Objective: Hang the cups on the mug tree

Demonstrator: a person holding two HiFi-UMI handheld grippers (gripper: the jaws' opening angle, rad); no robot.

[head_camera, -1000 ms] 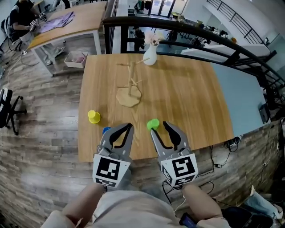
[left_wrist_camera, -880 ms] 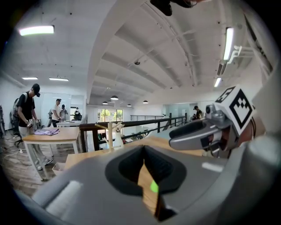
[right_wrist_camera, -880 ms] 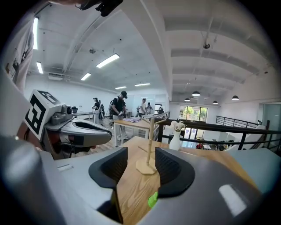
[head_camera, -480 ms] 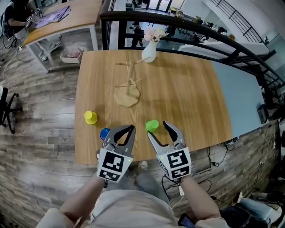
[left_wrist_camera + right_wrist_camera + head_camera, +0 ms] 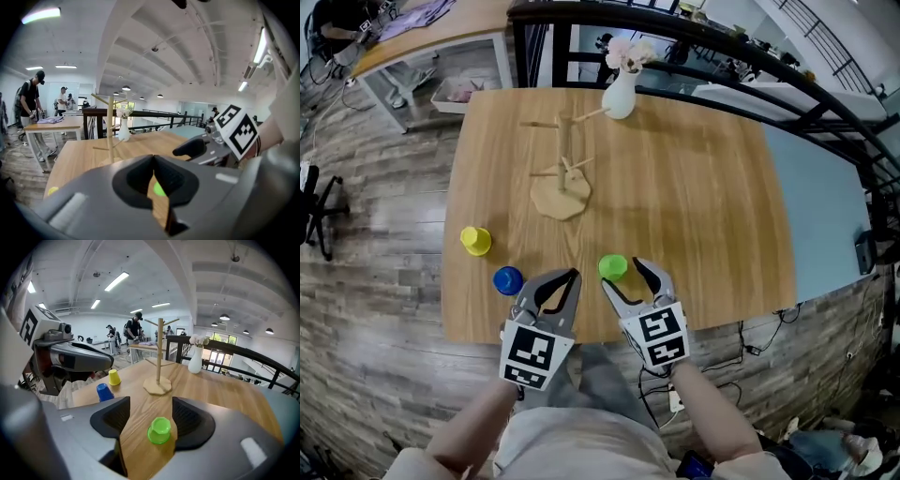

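I find no words, numbers or brands to read. The cube (image 5: 529, 353) on my left tongs (image 5: 573, 275) and the one (image 5: 657, 335) on my right tongs (image 5: 622, 272) bear only black-and-white square patterns.

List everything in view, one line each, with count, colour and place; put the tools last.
table: one, light wood, middle of the head view
mug tree: one, pale wood, far half of the table, no cups on it
vase: one, white, holding pale flowers, far edge beyond the mug tree
yellow cup: one, upside down, table's left side
blue cup: one, upside down, near edge, beside the left tool
green cup: one, upside down, near edge
railing: one, black, behind the table
second table: one, wood, far left, bearing a purple cloth
left tool: one, grey, near edge, jaws shut, empty
right tool: one, grey, near edge, jaws just been opening; green cup in their gap, not gripped
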